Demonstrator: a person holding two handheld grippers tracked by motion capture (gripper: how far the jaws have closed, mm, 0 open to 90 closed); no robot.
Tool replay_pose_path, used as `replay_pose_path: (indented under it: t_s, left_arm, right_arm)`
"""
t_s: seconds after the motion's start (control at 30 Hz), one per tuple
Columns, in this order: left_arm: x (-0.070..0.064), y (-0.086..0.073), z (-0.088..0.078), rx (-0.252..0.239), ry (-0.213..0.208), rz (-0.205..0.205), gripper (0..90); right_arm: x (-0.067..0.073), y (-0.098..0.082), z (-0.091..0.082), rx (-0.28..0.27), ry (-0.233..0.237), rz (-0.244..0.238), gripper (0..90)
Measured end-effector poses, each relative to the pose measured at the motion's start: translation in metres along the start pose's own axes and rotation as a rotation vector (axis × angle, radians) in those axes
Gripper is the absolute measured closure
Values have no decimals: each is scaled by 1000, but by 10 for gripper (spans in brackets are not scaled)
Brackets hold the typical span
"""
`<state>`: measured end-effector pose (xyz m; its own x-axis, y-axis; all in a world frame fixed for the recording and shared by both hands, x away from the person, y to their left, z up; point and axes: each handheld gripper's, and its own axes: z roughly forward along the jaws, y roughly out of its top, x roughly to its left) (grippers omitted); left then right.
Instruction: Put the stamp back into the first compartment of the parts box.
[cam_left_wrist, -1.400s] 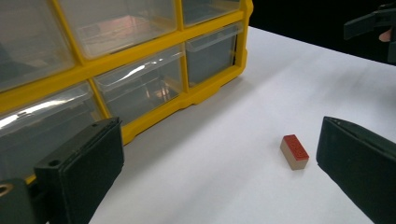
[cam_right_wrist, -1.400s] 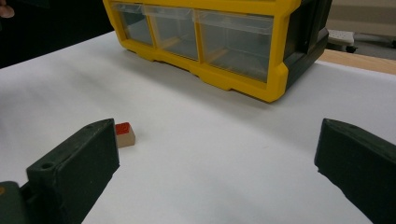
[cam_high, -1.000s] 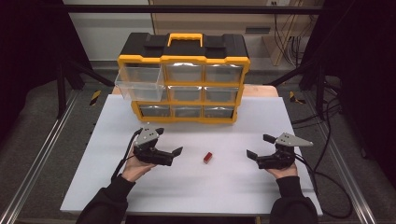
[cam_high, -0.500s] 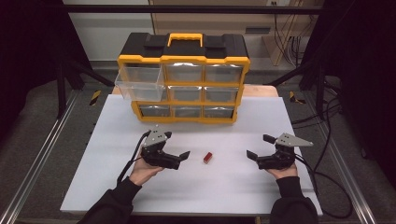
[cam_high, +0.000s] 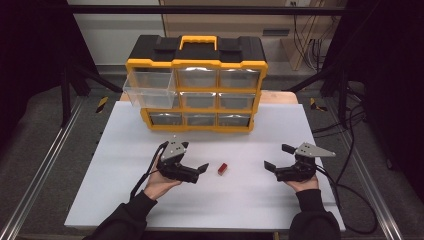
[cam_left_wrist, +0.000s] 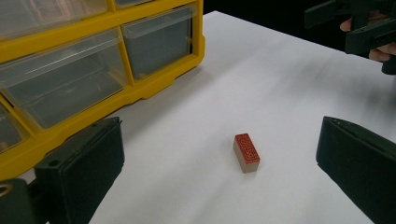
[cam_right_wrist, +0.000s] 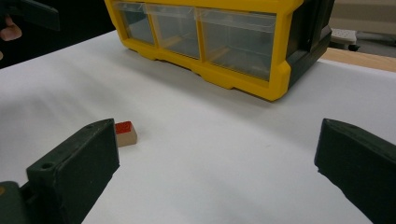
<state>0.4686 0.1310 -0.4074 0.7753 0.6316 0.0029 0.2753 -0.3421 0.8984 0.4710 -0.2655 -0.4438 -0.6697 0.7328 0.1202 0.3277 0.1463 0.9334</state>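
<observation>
A small red-topped block lies flat, long axis toward the organizer; both grippers, left and right, gape apart.

From overhead I face the yellow organiser from afar; my gripper views sit low, close before it, sharing its bottom drawers.

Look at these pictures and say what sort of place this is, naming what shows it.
Probably a lab or workshop test bench: a white table set inside a metal frame, loose cables on the floor, and a yellow parts organiser with clear drawers.
</observation>
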Motion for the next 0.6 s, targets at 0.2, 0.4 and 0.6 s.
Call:
replay_pose_path:
  t_s: [0.2, 0.4, 0.6]
  left_arm:
    - [-3, 3, 12, 18, 6, -8, 9]
    - [-6, 3, 22, 40, 8, -7, 9]
    - [-10, 2, 35, 59, -1, -6, 9]
  right_arm:
    - [0, 0, 0, 4, 1, 3, 3]
    - [0, 0, 0, 5, 1, 3, 3]
    - [0, 0, 0, 4, 1, 4, 3]
